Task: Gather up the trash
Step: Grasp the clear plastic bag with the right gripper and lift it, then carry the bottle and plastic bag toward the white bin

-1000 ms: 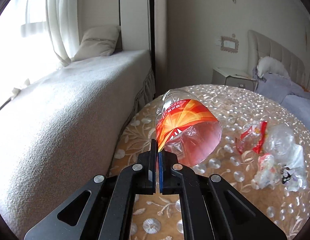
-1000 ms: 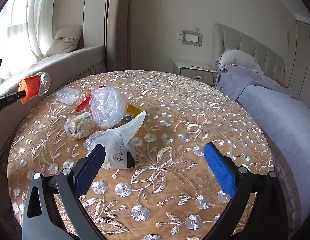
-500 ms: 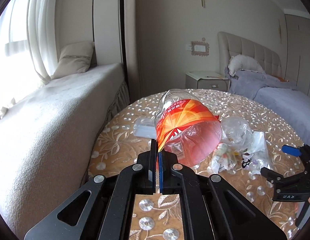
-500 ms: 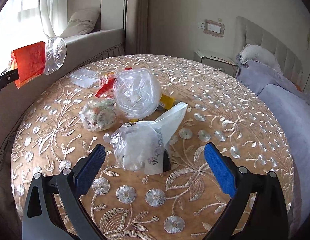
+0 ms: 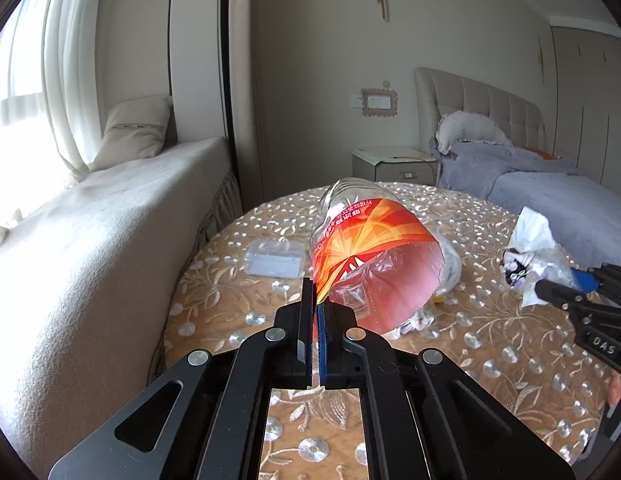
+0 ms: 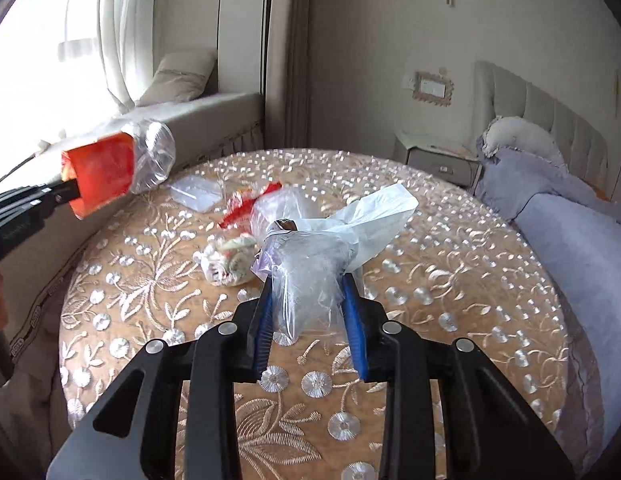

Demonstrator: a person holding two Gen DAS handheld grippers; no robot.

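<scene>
My left gripper [image 5: 315, 300] is shut on the cut edge of a clear plastic bottle with a red-orange label [image 5: 366, 248] and holds it above the table; the bottle also shows at the left of the right wrist view [image 6: 110, 172]. My right gripper [image 6: 308, 280] is closed around a crumpled clear and white plastic bag [image 6: 310, 264] on the round embroidered table [image 6: 450, 280]. The bag also shows in the left wrist view [image 5: 530, 248]. More trash lies behind it: a small bag of scraps [image 6: 228, 262], a red wrapper [image 6: 246, 208], a clear lidded box [image 6: 196, 194].
A cushioned window seat [image 5: 90, 232] runs along the table's left side. A bed with a purple blanket [image 6: 570, 232] stands at the right, a nightstand [image 6: 434, 156] behind. The clear box also shows in the left wrist view [image 5: 274, 262].
My right gripper moved forward and closed its fingers around the plastic bag. My left gripper turned right with the bottle still in it.
</scene>
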